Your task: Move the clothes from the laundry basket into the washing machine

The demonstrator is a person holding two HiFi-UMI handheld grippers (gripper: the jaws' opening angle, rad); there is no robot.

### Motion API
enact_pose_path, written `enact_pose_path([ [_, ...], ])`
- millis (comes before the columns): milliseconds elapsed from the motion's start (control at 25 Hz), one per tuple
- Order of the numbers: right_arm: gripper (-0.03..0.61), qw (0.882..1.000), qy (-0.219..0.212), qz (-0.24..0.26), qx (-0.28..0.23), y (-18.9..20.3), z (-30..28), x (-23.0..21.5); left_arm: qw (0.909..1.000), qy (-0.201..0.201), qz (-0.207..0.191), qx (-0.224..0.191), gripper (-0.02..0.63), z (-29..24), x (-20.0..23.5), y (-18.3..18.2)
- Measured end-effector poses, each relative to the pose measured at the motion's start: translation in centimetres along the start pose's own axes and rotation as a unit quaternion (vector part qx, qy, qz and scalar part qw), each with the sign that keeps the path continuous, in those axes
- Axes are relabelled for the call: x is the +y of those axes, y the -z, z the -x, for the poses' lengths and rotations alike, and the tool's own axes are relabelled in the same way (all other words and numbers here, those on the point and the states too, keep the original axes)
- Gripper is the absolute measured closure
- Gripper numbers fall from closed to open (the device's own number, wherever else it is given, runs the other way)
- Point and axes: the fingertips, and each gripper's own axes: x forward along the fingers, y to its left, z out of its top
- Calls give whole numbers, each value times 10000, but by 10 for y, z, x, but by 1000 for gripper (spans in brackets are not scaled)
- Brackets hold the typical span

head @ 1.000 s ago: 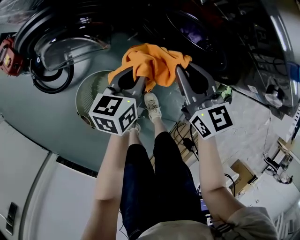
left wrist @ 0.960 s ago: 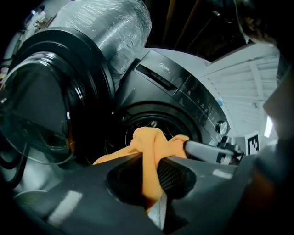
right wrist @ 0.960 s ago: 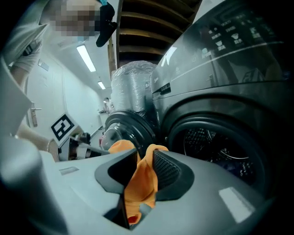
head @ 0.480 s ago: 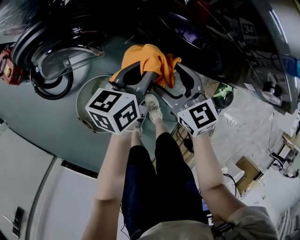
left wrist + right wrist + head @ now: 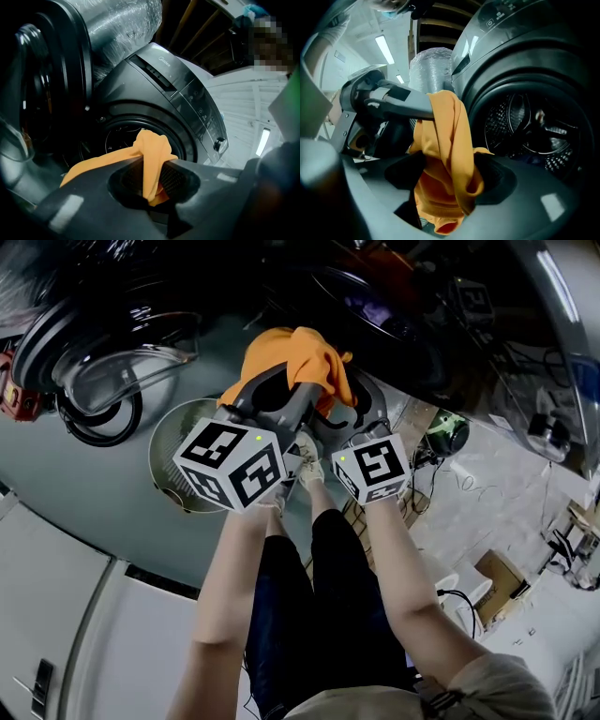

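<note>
Between the 2 pairs of jaws hangs 1 orange garment (image 5: 295,352), plain, soft and bunched into folds. The left gripper (image 5: 152,176) has its jaws closed on a narrow upright strip of it. The right gripper (image 5: 450,183) has its jaws clamped on a thicker wad. The cloth's long axis runs upright between the jaws, and in the left gripper view a loose end trails left. Just behind it is the dark washing machine (image 5: 178,93), with the cloth in front of its drum opening (image 5: 529,131).
</note>
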Motion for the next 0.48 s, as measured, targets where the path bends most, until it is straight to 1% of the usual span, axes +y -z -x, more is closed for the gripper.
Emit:
enact_pose_path([
  [120, 381, 9998, 90, 158, 63, 11, -7, -2, 10000, 53, 29, 22, 558, -7, 4, 9],
  [160, 411, 9998, 133, 152, 78, 13, -9, -4, 10000, 57, 1, 6, 558, -9, 6, 12],
  [240, 436, 9996, 236, 86, 89, 18, -12, -8, 10000, 44, -46, -73, 558, -10, 11, 16],
  [320, 445, 9993, 358, 57, 88, 21, -15, -16, 9999, -9, -17, -167, 538, -11, 20, 21],
  [360, 448, 9991, 422, 48, 72, 22, -16, -20, 9998, -65, 12, -202, 513, -10, 26, 23],
  [440, 451, 9985, 553, 12, 2, 23, -17, -29, 9995, -228, 40, -215, 425, -8, 38, 29],
  [480, 451, 9980, 626, -19, -39, 23, -17, -34, 9994, -299, 21, -186, 411, -7, 43, 32],
])
